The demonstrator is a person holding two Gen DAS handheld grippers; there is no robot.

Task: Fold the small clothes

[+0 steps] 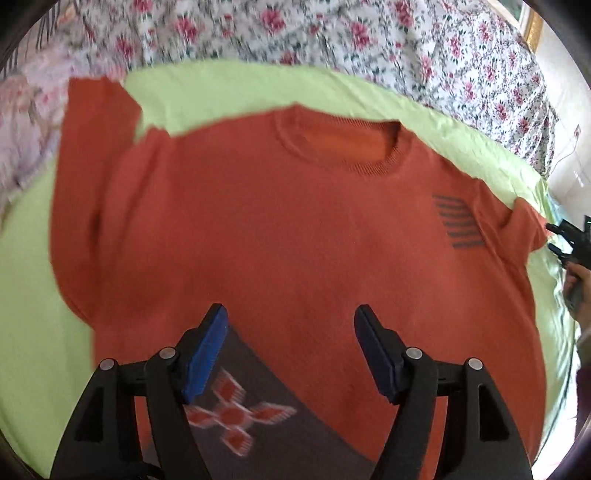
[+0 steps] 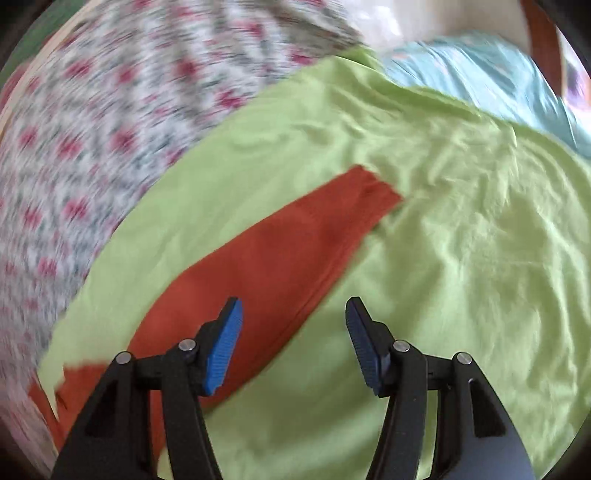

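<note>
Left hand-held gripper [image 1: 290,314] and right hand-held gripper [image 2: 293,308] gape empty (both angled downward).

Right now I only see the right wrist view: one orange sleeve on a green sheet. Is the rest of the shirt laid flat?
Observer: Yes, the shirt lies spread front up, its collar on the far side from the left tool.
Operator: Left tool holding anything?
Observer: No, it is open above the lower front, nothing between its pads.
Operator: Other sleeve?
Observer: The other sleeve lies on the sheet, bent up toward the flowered bedding.
</note>
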